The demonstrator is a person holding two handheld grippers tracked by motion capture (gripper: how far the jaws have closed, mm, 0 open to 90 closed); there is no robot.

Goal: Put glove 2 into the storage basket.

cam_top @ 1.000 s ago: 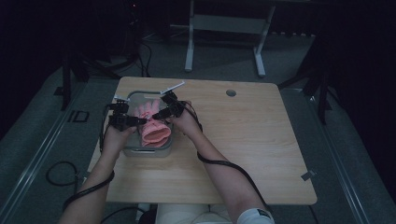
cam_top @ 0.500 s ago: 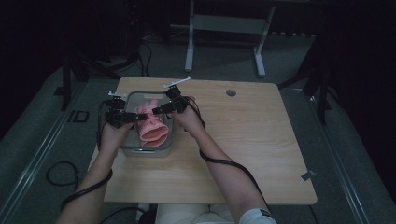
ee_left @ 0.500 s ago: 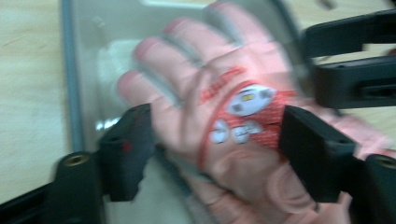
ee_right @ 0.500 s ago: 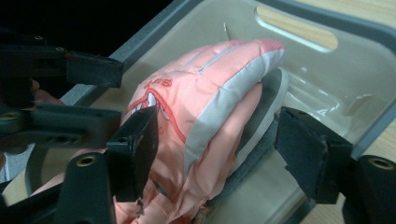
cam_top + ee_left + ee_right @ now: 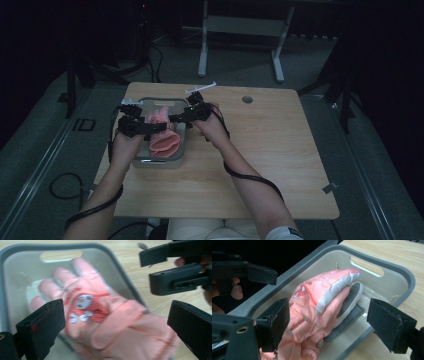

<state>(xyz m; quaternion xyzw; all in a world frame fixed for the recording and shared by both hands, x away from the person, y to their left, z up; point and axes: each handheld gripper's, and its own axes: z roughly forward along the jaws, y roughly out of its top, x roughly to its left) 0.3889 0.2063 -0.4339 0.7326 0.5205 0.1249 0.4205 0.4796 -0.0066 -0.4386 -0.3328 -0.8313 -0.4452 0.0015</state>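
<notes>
Currently the pink padded glove point(image 5: 110, 315) lies in the grey plastic bin point(image 5: 177, 159), cuff overhanging the rim, and both spread, empty grippers point(image 5: 150, 131) point(image 5: 176, 118) could snag it if lowered.

A wooden table point(image 5: 280, 165) stands on grey floor point(image 5: 380, 175), with a white metal frame point(image 5: 240, 30) beyond it.

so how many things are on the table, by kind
pink glove: 1
grey glove under it: 1
grey tray: 1
gripper, left and right, both open: 2
total: 5
</notes>
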